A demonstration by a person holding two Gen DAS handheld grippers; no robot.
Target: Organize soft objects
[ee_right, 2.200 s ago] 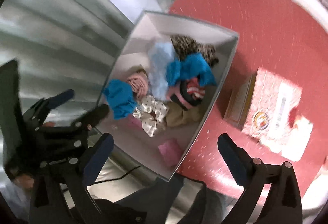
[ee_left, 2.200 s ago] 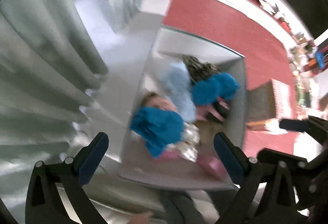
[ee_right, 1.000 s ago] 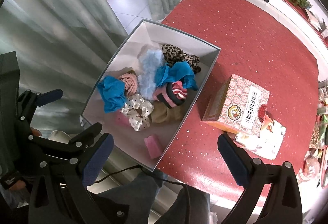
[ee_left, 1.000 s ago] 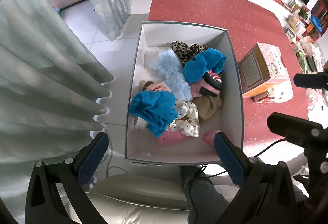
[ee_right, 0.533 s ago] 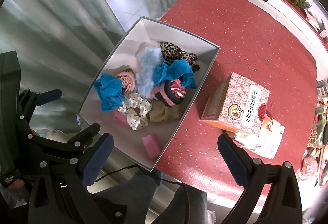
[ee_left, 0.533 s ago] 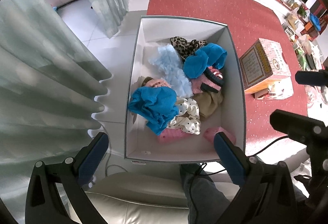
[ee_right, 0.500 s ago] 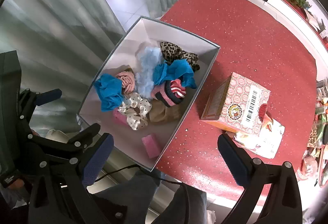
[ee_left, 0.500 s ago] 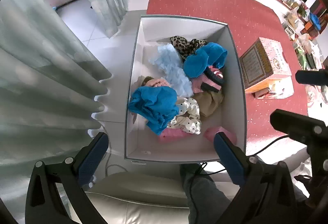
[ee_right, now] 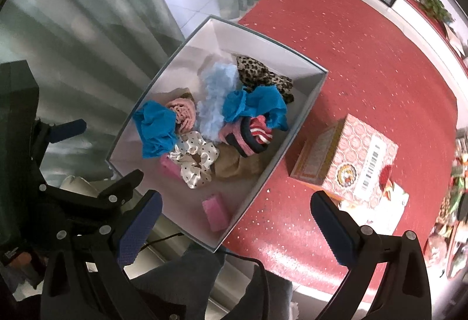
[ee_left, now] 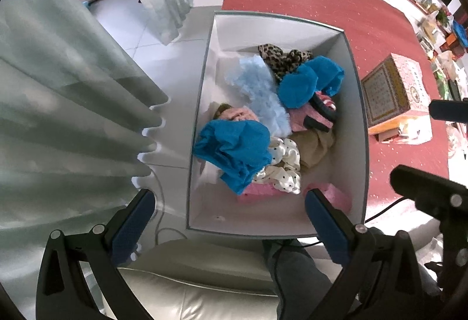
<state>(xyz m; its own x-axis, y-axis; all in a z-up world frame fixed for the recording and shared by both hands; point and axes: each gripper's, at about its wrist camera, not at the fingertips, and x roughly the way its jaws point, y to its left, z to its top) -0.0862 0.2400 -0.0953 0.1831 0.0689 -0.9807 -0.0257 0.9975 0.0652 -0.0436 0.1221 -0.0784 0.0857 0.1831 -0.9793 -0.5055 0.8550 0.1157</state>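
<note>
A white open box (ee_left: 354,103) (ee_right: 304,106) stands on the floor at the edge of a red carpet, far below both grippers. It holds a heap of soft items: two blue cloths (ee_left: 234,150) (ee_right: 257,105), a pale blue fluffy piece (ee_left: 260,91), a leopard-print scrunchie (ee_right: 260,74), a white dotted scrunchie (ee_right: 194,156), a pink ruffled one (ee_right: 182,112), a striped band (ee_right: 253,135), a tan cloth (ee_left: 314,144) and two pink blocks (ee_right: 216,213). My left gripper (ee_left: 229,210) is open and empty above the box's near end. My right gripper (ee_right: 234,214) is open and empty over the box's right rim.
A pink patterned carton (ee_right: 348,159) (ee_left: 392,89) lies on the red carpet (ee_right: 365,42) right of the box, with a printed packet (ee_right: 386,206) beside it. Sheer curtains (ee_left: 67,91) hang at the left. A pale leather seat (ee_left: 190,287) and a person's legs (ee_right: 187,282) are below.
Both views swung from a blurred tilt 2.2 s ago to a steady look down on the box. Over the last half second almost nothing moved. Both grippers stayed open.
</note>
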